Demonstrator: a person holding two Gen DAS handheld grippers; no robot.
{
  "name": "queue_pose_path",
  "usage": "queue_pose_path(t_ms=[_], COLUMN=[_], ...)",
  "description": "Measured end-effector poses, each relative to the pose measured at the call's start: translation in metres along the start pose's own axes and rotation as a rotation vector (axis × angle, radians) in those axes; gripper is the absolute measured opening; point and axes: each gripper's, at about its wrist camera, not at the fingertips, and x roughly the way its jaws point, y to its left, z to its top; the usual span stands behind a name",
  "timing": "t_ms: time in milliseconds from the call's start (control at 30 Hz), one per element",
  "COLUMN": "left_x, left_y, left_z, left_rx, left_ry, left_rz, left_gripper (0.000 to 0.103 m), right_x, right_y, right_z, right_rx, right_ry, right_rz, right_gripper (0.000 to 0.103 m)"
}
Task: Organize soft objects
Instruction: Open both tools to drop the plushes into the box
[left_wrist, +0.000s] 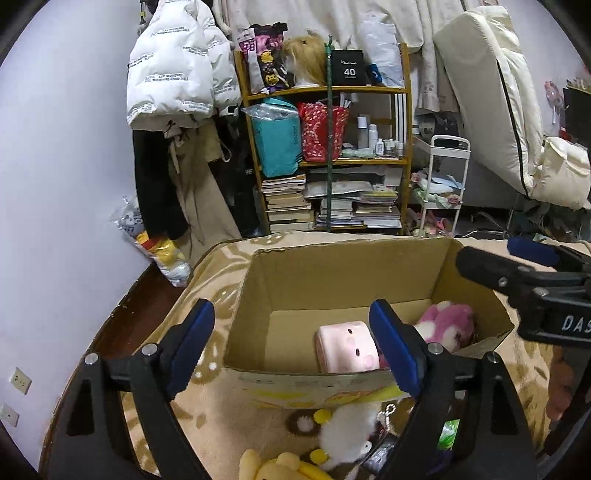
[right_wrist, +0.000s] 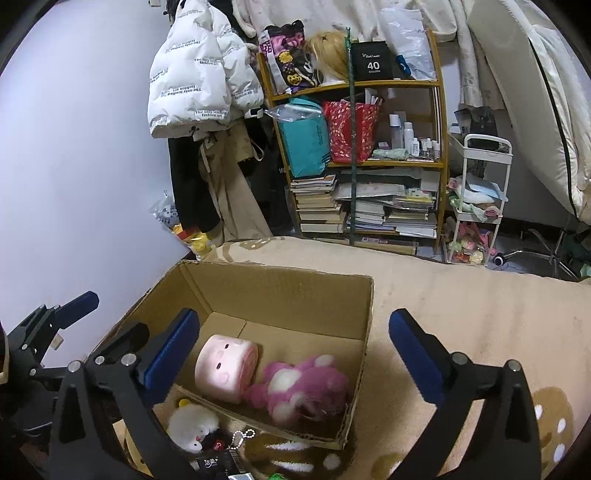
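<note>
Tongs spread and empty: left gripper (left_wrist: 291, 347) and right gripper (right_wrist: 291, 350) hover at the box (right_wrist: 280, 291), where two plush toys lie gathered, others waiting outside.

Wooden shelf (right_wrist: 354, 162) of books beside a hanging white puffer jacket (right_wrist: 195, 81).

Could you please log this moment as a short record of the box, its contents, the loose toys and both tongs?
container: cardboard box, open-topped, on a beige blanket
inside box: pale pink pig-faced plush; magenta-and-white plush toy beside it
outside box: white fluffy plush and yellow plush on the blanket at the near wall
left tongs: open, empty
right tongs: open, empty
</note>
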Motion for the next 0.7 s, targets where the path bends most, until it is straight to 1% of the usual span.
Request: queue_pose_path(t_ms=[67, 167, 367, 467, 533, 633, 700], left_x=[-0.005, -0.014, -0.036, -0.05, -0.061, -0.074, -0.08], left_y=[0.002, 0.006, 0.013, 0.02, 0.024, 0.024, 0.022], left_z=[0.0, -0.001, -0.006, -0.014, -0.019, -0.025, -0.027], left_rx=[0.01, 0.004, -0.009, -0.051, -0.074, -0.053, -0.043], left_ry=[0.001, 0.002, 0.017, 0.057, 0.069, 0.074, 0.076], left_rz=[0.012, 0.02, 0.027, 0.009, 0.006, 0.025, 0.036], left_gripper=[0.086, 0.09, 0.091, 0.091, 0.091, 0.091, 0.091], right_x=[-0.004, -0.011, -0.026, -0.033, -0.041, -0.052, -0.058], right_y=[0.002, 0.005, 0.008, 0.008, 0.008, 0.01, 0.011], right_z=[0.0, -0.001, -0.004, -0.008, -0.011, -0.015, -0.018], right_rx=[0.001, 0.0, 0.015, 0.033, 0.037, 0.037, 0.035], right_ry=[-0.005, -0.008, -0.012, 0.002, 0.005, 0.008, 0.018], right_rz=[0.0, -0.002, -0.003, -0.001, -0.008, -0.028, -0.025], right_gripper=[0.103, 0.103, 0.103, 0.103, 0.103, 0.103, 0.103])
